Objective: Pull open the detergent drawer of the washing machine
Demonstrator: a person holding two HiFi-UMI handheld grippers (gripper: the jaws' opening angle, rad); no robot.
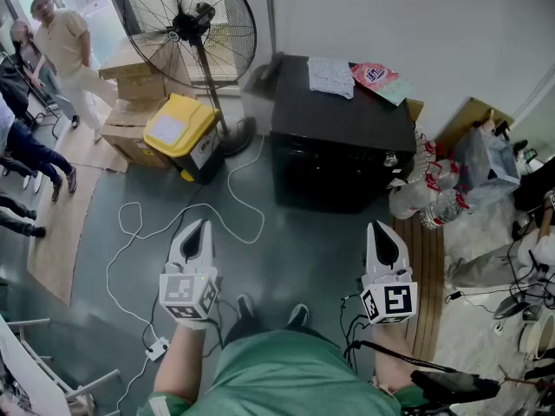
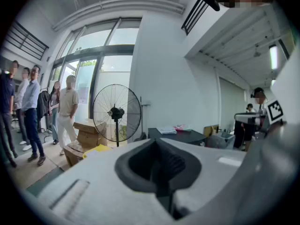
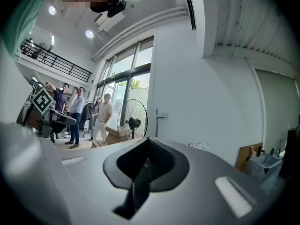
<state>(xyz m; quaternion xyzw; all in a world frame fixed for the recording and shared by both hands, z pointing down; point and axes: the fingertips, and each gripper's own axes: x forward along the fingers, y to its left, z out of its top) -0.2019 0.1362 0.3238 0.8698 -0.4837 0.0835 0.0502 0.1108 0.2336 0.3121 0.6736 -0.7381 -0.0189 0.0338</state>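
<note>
A black box-shaped machine (image 1: 342, 137) stands on the floor against the far wall, with a white cloth (image 1: 331, 76) and a pink packet (image 1: 375, 76) on its top. I can make out no drawer on its dark front. My left gripper (image 1: 199, 225) is held low, in front of it and to the left, jaws shut and empty. My right gripper (image 1: 383, 229) is held level at the right, also shut on nothing. Both are well short of the machine. In the left gripper view the closed jaws (image 2: 157, 142) point toward the machine's top (image 2: 180, 136). The right gripper's jaws (image 3: 147, 140) are closed too.
A tall pedestal fan (image 1: 191, 24) stands left of the machine, with a yellow bin (image 1: 179, 131) and cardboard boxes (image 1: 130, 102) beside it. A white cable (image 1: 130, 232) loops over the floor. Water bottles (image 1: 434, 189) and clutter lie to the right. People (image 1: 65, 50) stand at far left.
</note>
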